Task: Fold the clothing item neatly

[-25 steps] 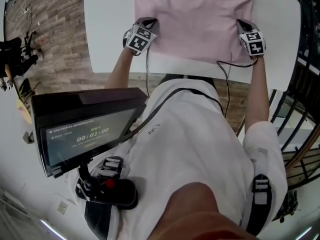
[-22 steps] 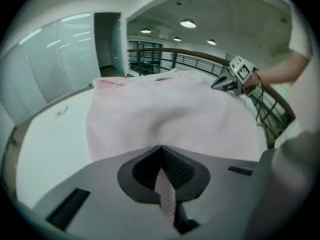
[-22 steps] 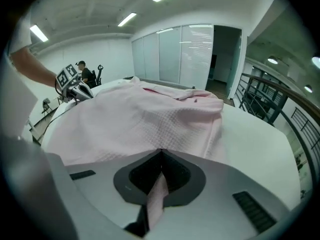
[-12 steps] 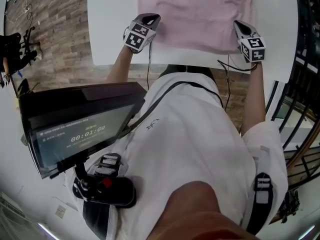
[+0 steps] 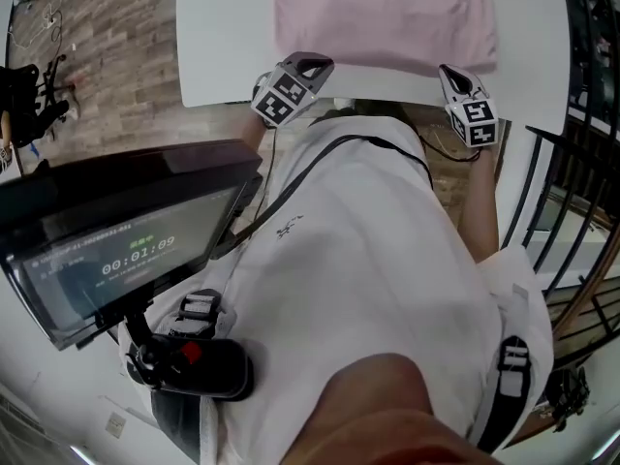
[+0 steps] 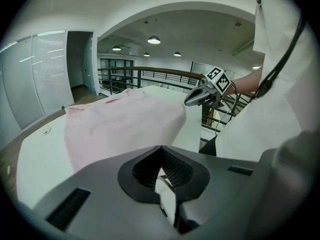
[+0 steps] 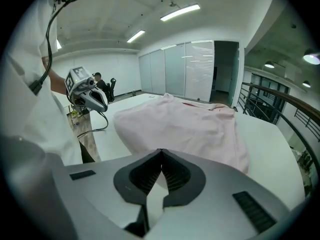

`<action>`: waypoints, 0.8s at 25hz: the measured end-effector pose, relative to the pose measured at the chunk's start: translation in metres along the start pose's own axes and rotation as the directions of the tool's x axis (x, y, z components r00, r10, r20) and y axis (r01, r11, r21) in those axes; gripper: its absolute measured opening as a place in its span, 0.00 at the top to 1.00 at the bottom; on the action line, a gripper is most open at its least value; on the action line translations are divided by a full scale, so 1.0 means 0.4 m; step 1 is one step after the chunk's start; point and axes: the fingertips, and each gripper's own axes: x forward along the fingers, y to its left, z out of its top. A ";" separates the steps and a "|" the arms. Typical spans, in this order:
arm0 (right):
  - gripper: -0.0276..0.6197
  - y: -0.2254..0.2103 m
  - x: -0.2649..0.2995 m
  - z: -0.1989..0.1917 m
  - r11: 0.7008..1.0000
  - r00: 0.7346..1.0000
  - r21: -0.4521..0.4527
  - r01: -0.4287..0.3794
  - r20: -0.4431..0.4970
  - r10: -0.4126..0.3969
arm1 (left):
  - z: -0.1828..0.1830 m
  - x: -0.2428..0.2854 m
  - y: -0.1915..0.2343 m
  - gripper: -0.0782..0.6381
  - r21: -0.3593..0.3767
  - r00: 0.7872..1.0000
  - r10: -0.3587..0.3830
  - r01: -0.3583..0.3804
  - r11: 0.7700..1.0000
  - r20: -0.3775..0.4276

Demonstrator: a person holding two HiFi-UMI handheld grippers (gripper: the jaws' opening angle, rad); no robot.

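with your left gripper (image 5: 312, 66) and right gripper (image 5: 453, 83) both closed on nothing at the white table's (image 5: 223, 46) near edge, and the pink garment (image 5: 383, 17) lying flat just beyond them, shut jaws dragged across its near hem could rumple the fold.

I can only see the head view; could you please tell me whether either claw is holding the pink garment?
Observer: No. The left gripper view shows the left claw shut, nothing between its jaws, short of the pink garment.
Operator: Thank you. And the right one?
Observer: The right claw is shut and empty too; the garment lies on the white table beyond it.
Operator: Anything at the garment's far edge?
Observer: A small red mark; I cannot tell what it is.
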 end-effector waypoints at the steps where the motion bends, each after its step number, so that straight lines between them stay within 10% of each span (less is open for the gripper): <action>1: 0.95 0.012 0.020 0.003 1.000 1.000 0.005 0.001 -0.001 -0.001 | -0.022 -0.001 0.019 0.89 -0.010 1.000 0.007 -0.007 1.000 0.000; 11: 0.95 0.036 0.010 0.018 1.000 0.999 -0.017 0.024 0.046 -0.023 | -0.036 -0.018 0.077 0.89 -0.171 0.985 0.148 -0.131 0.977 0.088; 20: 0.95 0.070 0.034 0.025 1.000 0.998 -0.017 -0.026 0.061 0.027 | -0.121 -0.052 0.088 0.89 -0.382 0.968 0.245 -0.205 0.901 0.058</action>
